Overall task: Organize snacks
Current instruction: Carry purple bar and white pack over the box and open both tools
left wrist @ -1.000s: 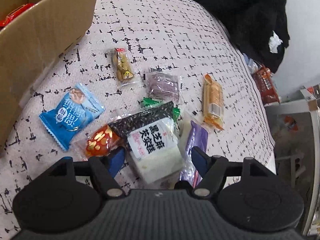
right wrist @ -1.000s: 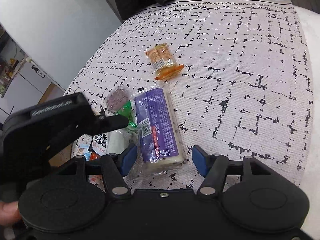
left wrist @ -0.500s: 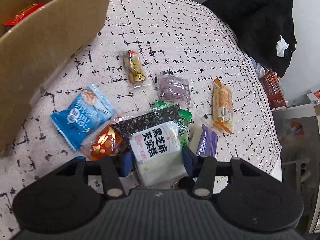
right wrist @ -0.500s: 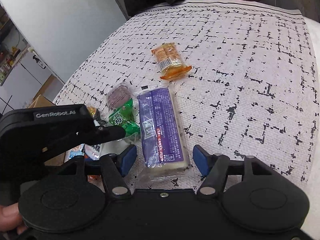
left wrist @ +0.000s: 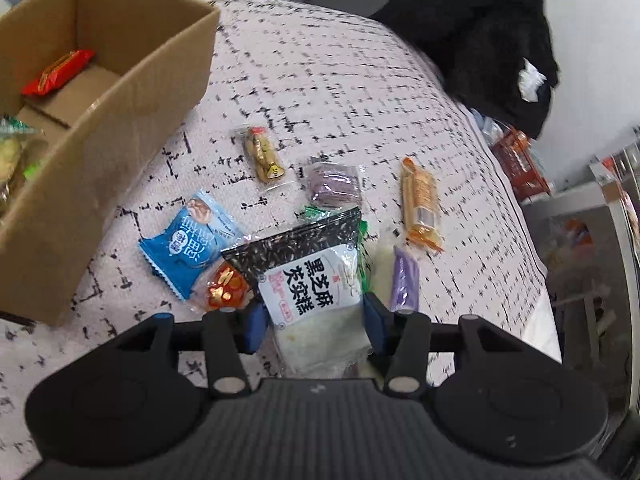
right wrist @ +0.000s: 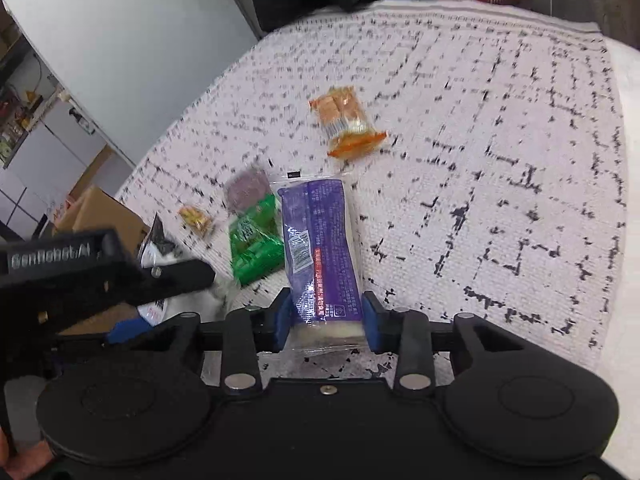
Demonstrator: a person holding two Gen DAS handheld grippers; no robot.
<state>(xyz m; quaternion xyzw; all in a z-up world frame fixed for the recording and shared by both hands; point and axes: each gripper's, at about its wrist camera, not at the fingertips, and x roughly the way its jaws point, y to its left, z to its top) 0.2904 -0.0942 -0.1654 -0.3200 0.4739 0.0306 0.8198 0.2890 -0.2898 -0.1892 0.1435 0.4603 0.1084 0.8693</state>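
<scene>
Snacks lie scattered over the patterned cloth point(left wrist: 328, 92) that covers the bench, and I have one in each gripper. My left gripper point(left wrist: 314, 322) is closed on the sesame cake pack point(left wrist: 310, 280), its blue pads pressed against the pack's two sides near the white lower end, with the black speckled top pointing away from me. My right gripper point(right wrist: 325, 324) is clamped on the purple pack point(right wrist: 320, 248) in the same way, pads on both long edges at the near end, the pack stretching forward over the cloth.

In the left wrist view, a blue pack point(left wrist: 190, 242) lies just left of the sesame cake pack, with a small red-and-gold sweet point(left wrist: 225, 290) between them near my left pad. Further out sit a peanut bar point(left wrist: 264, 154), a dull purple biscuit point(left wrist: 334, 184) and an orange cracker pack point(left wrist: 420, 204), each apart from the others. A green pack point(right wrist: 256, 240) shows best in the right wrist view, just left of the purple pack and partly tucked beside it.

The cardboard box point(left wrist: 132, 96) stands open at the far left of the cloth. Inside it a red wrapper point(left wrist: 58, 72) lies on the bottom flaps, and a few more wrapped pieces show at the left edge, too cut off to name. A black garment point(left wrist: 480, 36) is heaped beyond the far right corner of the bench.
</scene>
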